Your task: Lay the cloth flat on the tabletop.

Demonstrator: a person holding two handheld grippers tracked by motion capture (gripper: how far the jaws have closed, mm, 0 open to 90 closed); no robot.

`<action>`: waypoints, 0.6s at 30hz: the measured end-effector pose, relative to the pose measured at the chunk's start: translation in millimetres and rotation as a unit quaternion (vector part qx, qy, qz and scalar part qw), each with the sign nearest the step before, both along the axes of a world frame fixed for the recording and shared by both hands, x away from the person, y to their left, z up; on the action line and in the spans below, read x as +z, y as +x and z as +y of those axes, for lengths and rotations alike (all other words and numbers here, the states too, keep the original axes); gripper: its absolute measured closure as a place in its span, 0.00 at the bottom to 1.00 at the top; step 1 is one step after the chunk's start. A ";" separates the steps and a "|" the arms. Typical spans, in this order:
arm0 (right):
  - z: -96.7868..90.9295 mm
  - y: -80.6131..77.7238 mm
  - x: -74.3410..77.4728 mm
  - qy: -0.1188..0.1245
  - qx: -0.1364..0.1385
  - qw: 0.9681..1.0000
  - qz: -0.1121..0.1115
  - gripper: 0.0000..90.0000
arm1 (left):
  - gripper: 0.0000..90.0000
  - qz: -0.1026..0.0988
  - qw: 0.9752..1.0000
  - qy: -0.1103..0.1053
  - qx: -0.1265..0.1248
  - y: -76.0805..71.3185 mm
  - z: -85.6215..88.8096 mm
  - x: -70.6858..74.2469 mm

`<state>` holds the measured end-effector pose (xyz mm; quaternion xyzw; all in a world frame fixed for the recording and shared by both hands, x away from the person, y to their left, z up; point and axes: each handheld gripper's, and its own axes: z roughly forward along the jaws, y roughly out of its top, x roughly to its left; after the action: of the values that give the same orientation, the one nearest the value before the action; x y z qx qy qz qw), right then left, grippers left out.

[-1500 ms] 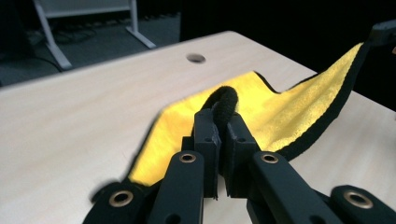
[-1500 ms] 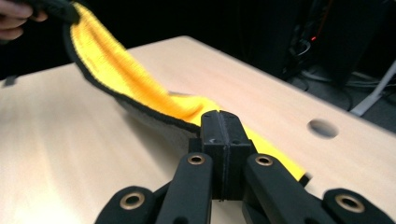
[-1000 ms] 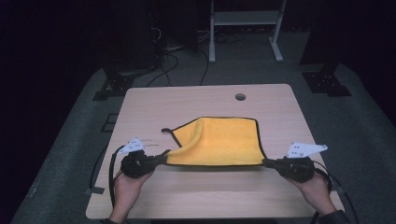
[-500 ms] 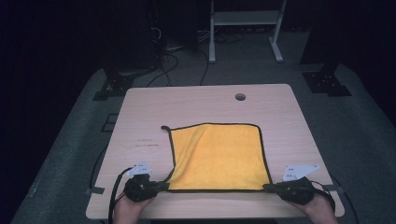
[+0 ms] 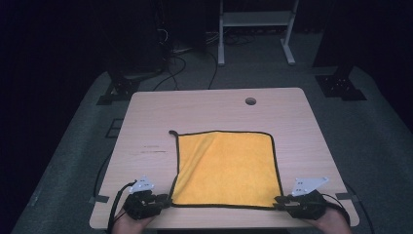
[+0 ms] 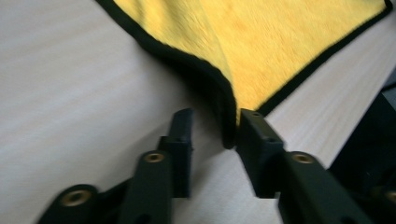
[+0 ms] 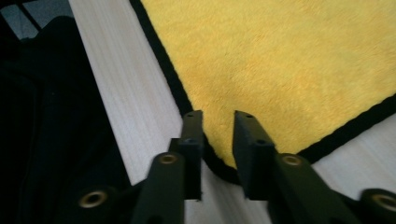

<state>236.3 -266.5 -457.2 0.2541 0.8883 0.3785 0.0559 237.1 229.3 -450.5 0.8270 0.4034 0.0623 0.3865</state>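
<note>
Your cloth is a fuzzy yellow square with black piping and a small loop at its far left corner; it lies spread on the table, near edge along the front. Your left gripper has just been opening, the raised corner between its parted jaws. Your right gripper has just been opening too, its jaws astride the flat corner. The table is pale wood grain with a round hole; grey carpet and cables lie in the dark room beyond

hands: cut by bottom edge | cloth: far part beyond fingers cut by top edge | table print: too small to read
</note>
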 end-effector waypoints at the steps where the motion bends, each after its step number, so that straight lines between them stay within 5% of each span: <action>1: -0.8 0.7 1.2 0.003 -0.003 1.000 -0.003 0.75 | 0.68 0.000 1.000 0.000 0.000 0.0 0.0 0.0; 11: -4.4 22.9 6.3 0.021 -0.045 0.998 -0.027 0.55 | 0.61 -0.045 0.999 -0.008 0.020 42.3 -0.2 19.8; 18: -3.0 41.3 9.5 0.031 -0.070 0.996 -0.048 0.51 | 0.63 -0.062 0.997 0.022 0.038 102.2 -14.5 15.1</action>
<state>277.5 -269.5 -447.7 0.2989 0.8524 0.4128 0.1168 339.3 214.9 -435.3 0.8139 0.4081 0.1373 0.3900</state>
